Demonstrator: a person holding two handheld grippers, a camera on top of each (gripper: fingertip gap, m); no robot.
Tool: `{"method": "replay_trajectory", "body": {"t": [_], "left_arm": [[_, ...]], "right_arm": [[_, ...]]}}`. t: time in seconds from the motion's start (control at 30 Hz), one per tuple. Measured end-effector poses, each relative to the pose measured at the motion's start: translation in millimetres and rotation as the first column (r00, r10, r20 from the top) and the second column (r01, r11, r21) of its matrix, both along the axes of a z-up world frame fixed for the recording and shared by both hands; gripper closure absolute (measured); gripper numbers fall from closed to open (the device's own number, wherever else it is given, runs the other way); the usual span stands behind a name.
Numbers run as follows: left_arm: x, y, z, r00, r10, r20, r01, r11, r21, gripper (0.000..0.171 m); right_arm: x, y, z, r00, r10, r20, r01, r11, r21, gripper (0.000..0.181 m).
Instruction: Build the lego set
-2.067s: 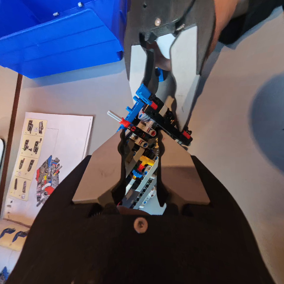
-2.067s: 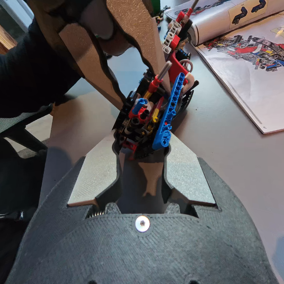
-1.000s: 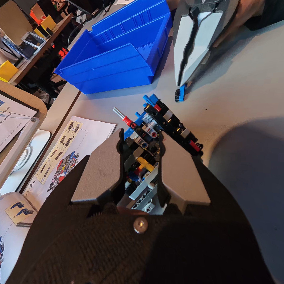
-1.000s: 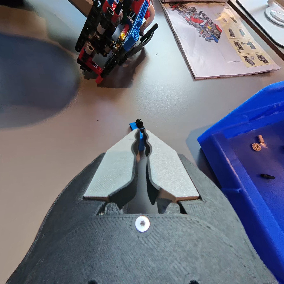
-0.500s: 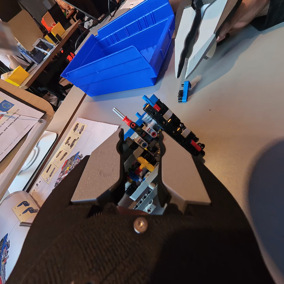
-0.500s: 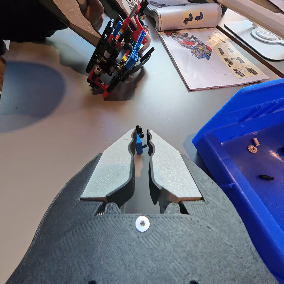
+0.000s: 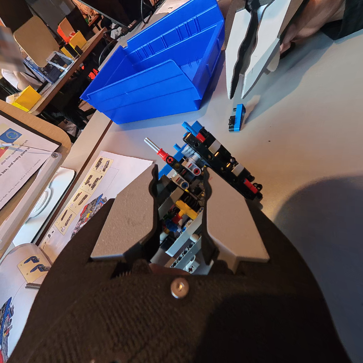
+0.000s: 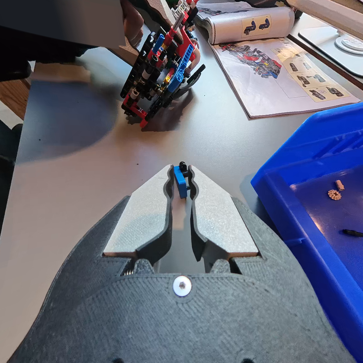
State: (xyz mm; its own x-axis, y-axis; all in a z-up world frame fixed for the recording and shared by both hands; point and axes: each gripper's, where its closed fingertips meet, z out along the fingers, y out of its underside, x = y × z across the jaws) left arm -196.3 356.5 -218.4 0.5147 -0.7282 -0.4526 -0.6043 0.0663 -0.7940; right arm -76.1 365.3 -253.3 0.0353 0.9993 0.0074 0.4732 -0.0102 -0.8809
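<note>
Much of your partly built model of black, red, blue and grey plastic beams (image 7: 198, 176) is hidden: in the left wrist view its near end disappears behind the left gripper's body, and in the right wrist view its top is cut off by the frame and a blurred patch. Your left gripper (image 7: 179, 172) is clamped on that model, 1 finger on each side, holding it tilted with its far end resting on the grey table (image 7: 294, 127). Your right gripper (image 8: 179, 168) is parted a little, its 2 tips straddling the small blue plastic piece with black pins (image 8: 181, 183), which lies loose on the table; whether either finger touches it is hard to tell. The blue plastic bin (image 8: 294, 206) sits just beside it, the open instruction booklet (image 8: 275, 78) near the model.
</note>
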Motion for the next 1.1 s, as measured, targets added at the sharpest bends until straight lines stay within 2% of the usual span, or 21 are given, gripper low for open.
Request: {"method": "replay_trajectory", "body": {"t": [0.33,0.7,1.1], "left_arm": [[-0.1,-0.4,0.2,1.000,0.005,-0.001,-0.005,1.000,0.002,0.129],[0.2,-1.0,0.1,1.000,0.010,-0.006,-0.010,1.000,0.007,0.130],[0.3,-0.6,0.1,1.000,0.011,-0.004,-0.011,1.000,0.010,0.129]], "right_arm": [[3.9,-1.0,6.7,0.999,0.024,-0.046,-0.026,0.999,-0.037,0.165],[18.7,11.7,-1.0,1.000,-0.016,0.005,0.016,1.000,0.018,0.166],[16.7,8.9,-10.5,0.998,0.004,0.065,-0.005,1.000,0.021,0.167]]}}
